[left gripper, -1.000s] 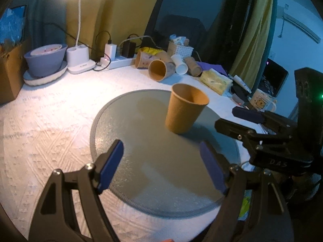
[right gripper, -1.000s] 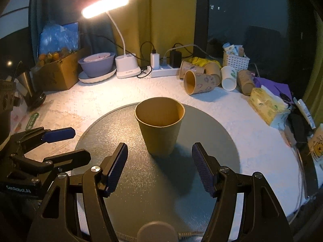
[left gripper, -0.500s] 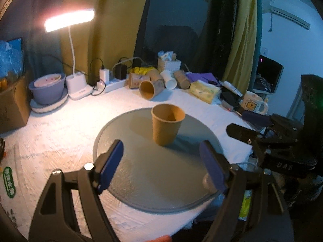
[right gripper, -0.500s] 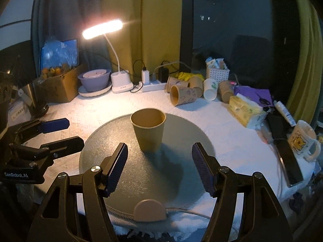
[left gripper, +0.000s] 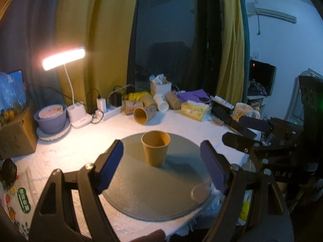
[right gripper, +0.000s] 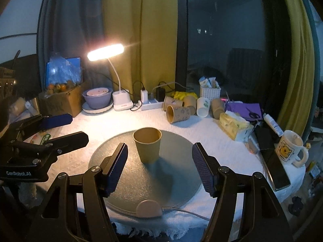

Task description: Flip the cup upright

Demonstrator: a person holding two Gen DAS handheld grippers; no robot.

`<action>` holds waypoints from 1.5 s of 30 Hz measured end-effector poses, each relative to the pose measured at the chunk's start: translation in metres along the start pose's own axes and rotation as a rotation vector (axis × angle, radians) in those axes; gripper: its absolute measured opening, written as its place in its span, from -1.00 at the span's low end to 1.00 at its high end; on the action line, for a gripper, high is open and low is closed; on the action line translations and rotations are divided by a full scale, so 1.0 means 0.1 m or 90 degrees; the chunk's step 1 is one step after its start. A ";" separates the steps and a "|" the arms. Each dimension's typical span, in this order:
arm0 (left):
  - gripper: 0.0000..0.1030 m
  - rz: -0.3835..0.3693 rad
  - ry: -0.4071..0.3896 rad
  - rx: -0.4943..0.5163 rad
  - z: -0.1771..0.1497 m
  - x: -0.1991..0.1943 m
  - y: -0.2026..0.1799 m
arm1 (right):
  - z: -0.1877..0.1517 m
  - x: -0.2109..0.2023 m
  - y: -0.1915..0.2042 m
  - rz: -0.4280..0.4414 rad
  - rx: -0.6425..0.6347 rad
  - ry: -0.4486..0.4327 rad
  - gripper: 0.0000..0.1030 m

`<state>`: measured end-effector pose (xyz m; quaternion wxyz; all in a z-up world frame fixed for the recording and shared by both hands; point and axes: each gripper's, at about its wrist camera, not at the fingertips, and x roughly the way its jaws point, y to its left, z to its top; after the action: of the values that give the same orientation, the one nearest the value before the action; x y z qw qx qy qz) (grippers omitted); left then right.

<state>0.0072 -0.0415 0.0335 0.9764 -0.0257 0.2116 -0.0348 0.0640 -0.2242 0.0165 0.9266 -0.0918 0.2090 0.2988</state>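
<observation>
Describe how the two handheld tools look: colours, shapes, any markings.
Both the left tool and right tool have black angular frames with triangular cut-outs, silver screws and ribbed dark-blue finger pads. White "GenRobot.AI" lettering marks the left one's body.

Left gripper (left gripper: pixel 161 164) jaws wide, nothing held, paper cup (left gripper: pixel 155 148) standing upright, mouth up, on the round grey mat (left gripper: pixel 141 191) just past the pads, right gripper (left gripper: pixel 240 131) off to the right, also spread, lit desk lamp (left gripper: pixel 63 58) back left.
</observation>
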 end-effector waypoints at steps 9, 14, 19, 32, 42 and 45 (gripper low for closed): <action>0.60 0.020 -0.057 0.001 0.10 -0.26 -0.05 | 0.12 -0.23 0.05 -0.001 -0.006 -0.027 0.39; 0.67 0.030 -0.076 -0.018 0.09 -0.35 0.03 | 0.17 -0.33 0.07 -0.009 -0.008 -0.037 0.44; 0.67 0.039 -0.097 -0.039 0.07 -0.46 0.12 | 0.19 -0.35 0.09 -0.008 -0.008 -0.040 0.44; 0.68 0.043 -0.109 -0.053 0.07 -0.52 0.17 | 0.18 -0.30 0.11 0.015 0.002 -0.035 0.44; 0.69 0.044 -0.109 -0.055 0.07 -0.52 0.16 | 0.18 -0.30 0.11 0.014 0.002 -0.036 0.44; 0.69 0.043 -0.109 -0.055 0.07 -0.52 0.17 | 0.18 -0.30 0.10 0.014 0.002 -0.036 0.44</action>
<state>-0.0359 -0.0203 0.0604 0.9895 -0.0637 0.1296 0.0099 0.0421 -0.2256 0.0455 0.9288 -0.0798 0.1843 0.3113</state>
